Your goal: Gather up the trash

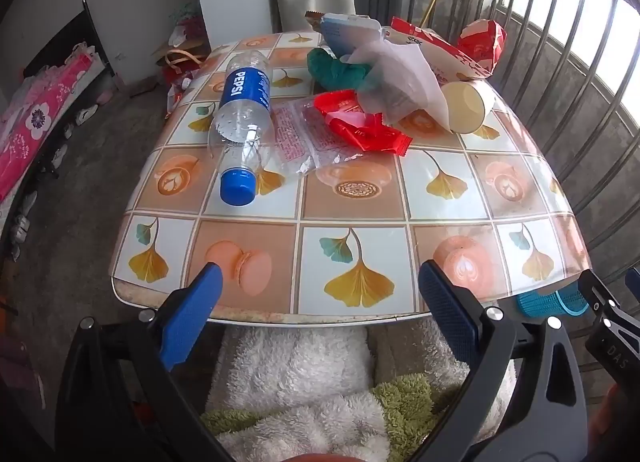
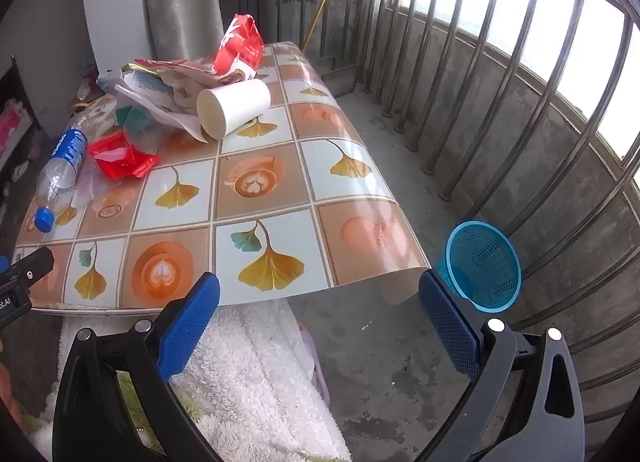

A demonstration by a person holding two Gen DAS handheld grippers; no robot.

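Trash lies on the far half of the patterned table (image 1: 360,198): an empty Pepsi bottle (image 1: 242,118) on its side, a clear wrapper (image 1: 304,138), a red wrapper (image 1: 360,124), a paper cup (image 1: 468,106) on its side, a white plastic bag (image 1: 400,78), a green cloth (image 1: 340,68) and red packets (image 1: 480,42). The bottle (image 2: 60,174), red wrapper (image 2: 120,158) and cup (image 2: 234,108) also show in the right wrist view. A blue mesh basket (image 2: 482,264) stands on the floor right of the table. My left gripper (image 1: 320,294) and right gripper (image 2: 320,302) are open and empty at the table's near edge.
A metal railing (image 2: 500,102) runs along the right side. A fluffy white and green cloth (image 1: 304,382) lies below the table's near edge. A pink bedspread (image 1: 36,130) is at the far left. The concrete floor (image 2: 380,362) lies between table and basket.
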